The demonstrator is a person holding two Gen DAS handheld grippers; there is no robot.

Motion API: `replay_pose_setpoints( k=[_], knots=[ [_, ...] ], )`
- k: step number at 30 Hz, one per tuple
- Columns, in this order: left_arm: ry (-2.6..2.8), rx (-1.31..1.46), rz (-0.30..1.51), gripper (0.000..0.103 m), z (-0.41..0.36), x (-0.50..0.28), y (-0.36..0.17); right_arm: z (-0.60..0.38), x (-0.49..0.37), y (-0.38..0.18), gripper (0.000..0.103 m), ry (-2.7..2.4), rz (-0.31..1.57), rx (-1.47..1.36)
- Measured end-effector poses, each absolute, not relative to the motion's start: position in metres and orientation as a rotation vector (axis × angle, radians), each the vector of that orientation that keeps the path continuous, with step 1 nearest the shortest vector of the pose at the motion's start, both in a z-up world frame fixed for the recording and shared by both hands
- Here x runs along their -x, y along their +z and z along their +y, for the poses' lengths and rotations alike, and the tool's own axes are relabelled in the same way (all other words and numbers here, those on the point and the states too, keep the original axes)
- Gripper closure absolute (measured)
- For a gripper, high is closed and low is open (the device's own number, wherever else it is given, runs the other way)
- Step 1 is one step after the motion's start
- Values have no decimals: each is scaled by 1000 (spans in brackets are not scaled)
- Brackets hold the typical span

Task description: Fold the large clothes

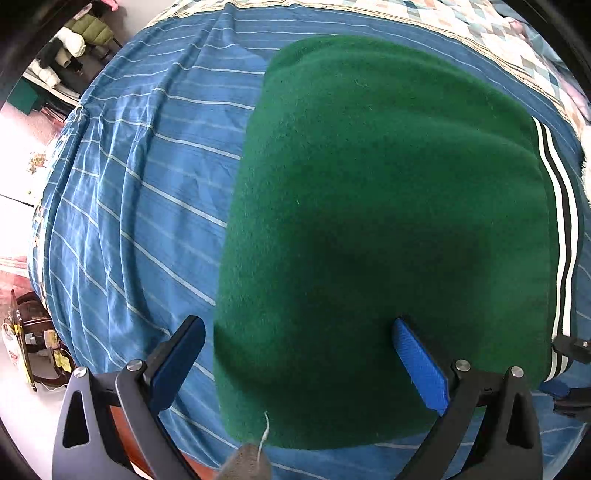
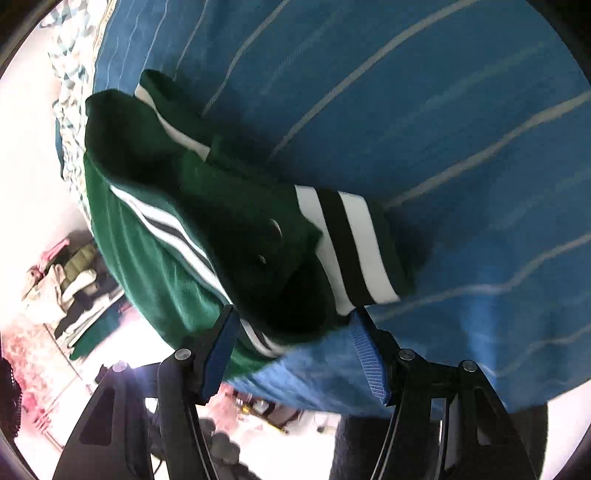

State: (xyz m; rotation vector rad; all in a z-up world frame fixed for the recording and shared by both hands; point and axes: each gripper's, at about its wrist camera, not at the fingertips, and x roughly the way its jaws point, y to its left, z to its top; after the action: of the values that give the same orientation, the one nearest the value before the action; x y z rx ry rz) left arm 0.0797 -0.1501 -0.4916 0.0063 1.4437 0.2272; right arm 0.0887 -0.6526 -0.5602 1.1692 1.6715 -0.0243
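Note:
A dark green fleece garment (image 1: 369,221) lies folded into a thick rectangle on the blue striped bed sheet (image 1: 129,184). A black-and-white striped band (image 1: 561,221) runs down its right edge. My left gripper (image 1: 299,347) hovers open over its near left corner, one finger above the sheet and the other above the fleece. In the right wrist view the garment (image 2: 147,258) shows its open side, with a striped cuff (image 2: 351,247) and snap buttons (image 2: 275,223). My right gripper (image 2: 295,332) is open, and the garment's near corner lies loosely between its fingertips. Its tip (image 1: 569,350) peeks in at the right edge of the left wrist view.
A diamond-patterned quilt (image 1: 480,29) lies along the far side of the bed. The bed's edge drops off at the left, with a dark wooden stand (image 1: 33,343) on the floor below. Jackets hang on a rack (image 1: 74,37) beyond. Wide blue sheet (image 2: 443,110) stretches right of the garment.

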Motion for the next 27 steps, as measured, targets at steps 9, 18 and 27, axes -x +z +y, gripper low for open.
replay_pose_setpoints(
  k=[9, 18, 27],
  knots=[
    [229, 6, 1445, 0, -148, -71, -492, -639, -80, -492, 98, -62, 1569, -932],
    [216, 16, 1451, 0, -144, -68, -498, -627, -100, -551, 97, -169, 1708, -816],
    [220, 16, 1425, 0, -136, -66, -490, -627, -150, -493, 45, 7, 1614, -639]
  ],
)
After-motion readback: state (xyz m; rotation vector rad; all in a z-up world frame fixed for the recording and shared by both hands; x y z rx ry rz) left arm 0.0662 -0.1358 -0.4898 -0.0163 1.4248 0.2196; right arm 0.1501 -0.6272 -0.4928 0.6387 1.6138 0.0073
